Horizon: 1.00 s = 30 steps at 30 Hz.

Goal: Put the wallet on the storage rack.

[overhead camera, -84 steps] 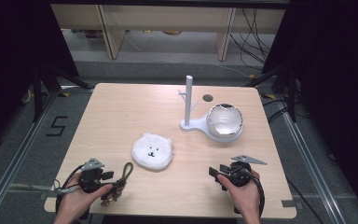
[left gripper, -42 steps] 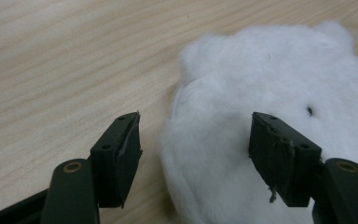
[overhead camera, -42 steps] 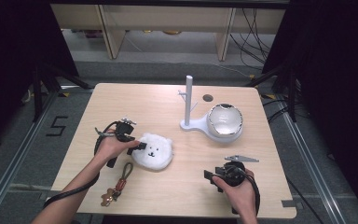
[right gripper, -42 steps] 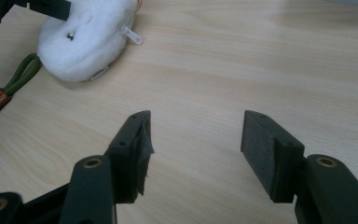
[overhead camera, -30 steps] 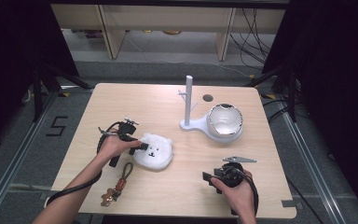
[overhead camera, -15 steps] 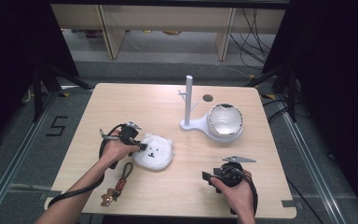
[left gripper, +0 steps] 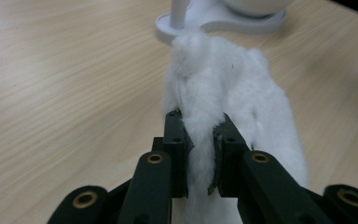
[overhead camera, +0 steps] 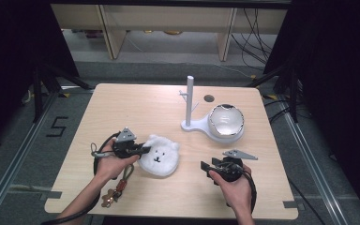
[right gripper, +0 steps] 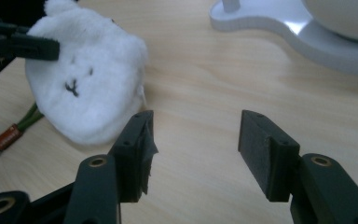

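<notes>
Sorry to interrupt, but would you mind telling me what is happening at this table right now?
A person works with a gripper in each hand. The left gripper is shut on the edge of a white plush bear pouch lying on the table. The right gripper is open, low over bare wood beside it. A white stand holds a silvery bowl farther back.

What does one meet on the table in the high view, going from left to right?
Left gripper → white plush bear face → white stand with an upright post → right gripper → shiny round bowl.
</notes>
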Each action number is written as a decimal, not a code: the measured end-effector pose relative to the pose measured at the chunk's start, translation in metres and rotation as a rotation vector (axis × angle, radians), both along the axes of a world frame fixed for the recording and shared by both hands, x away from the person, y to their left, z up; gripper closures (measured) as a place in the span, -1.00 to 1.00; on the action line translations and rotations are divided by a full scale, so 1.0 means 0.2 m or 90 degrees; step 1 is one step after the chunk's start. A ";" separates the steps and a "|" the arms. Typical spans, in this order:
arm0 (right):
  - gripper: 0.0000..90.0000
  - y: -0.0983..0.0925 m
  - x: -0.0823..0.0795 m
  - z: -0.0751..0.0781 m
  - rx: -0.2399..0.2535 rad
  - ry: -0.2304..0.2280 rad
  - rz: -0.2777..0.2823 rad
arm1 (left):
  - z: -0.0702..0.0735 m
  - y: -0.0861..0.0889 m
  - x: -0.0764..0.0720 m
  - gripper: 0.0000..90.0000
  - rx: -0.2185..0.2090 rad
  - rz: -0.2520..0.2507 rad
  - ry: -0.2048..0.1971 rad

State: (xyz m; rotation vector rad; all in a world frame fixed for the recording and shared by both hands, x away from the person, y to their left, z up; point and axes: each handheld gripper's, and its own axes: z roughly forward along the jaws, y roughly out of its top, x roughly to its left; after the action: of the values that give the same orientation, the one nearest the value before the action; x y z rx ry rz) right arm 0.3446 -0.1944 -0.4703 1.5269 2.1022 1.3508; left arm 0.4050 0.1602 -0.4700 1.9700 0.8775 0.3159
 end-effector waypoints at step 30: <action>-0.07 0.17 0.17 0.13 0.017 -0.055 0.049 | 0.18 -0.24 -0.14 0.73 -0.069 -0.064 -0.129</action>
State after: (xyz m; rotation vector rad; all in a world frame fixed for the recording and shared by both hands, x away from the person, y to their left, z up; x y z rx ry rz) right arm 0.3792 -0.1607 -0.4450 1.3844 2.1179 1.4502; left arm 0.3773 0.1124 -0.4340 1.8388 0.6509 0.3941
